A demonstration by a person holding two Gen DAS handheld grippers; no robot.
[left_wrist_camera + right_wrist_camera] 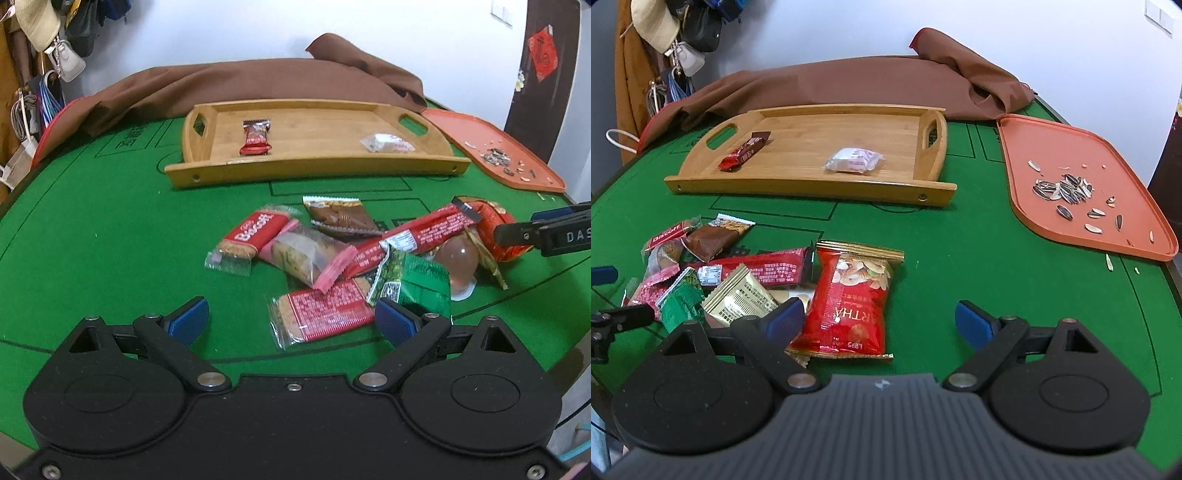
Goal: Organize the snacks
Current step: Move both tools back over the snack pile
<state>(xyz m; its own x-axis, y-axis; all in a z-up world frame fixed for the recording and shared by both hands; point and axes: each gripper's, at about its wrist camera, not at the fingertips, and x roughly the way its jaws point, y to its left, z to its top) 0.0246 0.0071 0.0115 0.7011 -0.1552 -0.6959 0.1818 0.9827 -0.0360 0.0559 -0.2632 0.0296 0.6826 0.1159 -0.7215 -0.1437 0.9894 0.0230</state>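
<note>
A heap of wrapped snacks lies on the green felt table (pixel 92 229). In the left wrist view my left gripper (pixel 291 323) stands open over a red biscuit packet (pixel 321 314), with a green packet (pixel 417 280) by its right finger and a Biscoff packet (pixel 251 232) further off. In the right wrist view my right gripper (pixel 882 321) is open around the near end of a red nut bag (pixel 849 302), its pads apart from it. A wooden tray (pixel 798 182) behind holds a red bar (pixel 744 151) and a white packet (pixel 853 159).
An orange tray (pixel 1045 147) with several sunflower seed shells sits at the right. Brown cloth (pixel 849 81) lies bunched along the table's far side. Bags and a hat hang at the far left. The table's right edge curves close to the orange tray.
</note>
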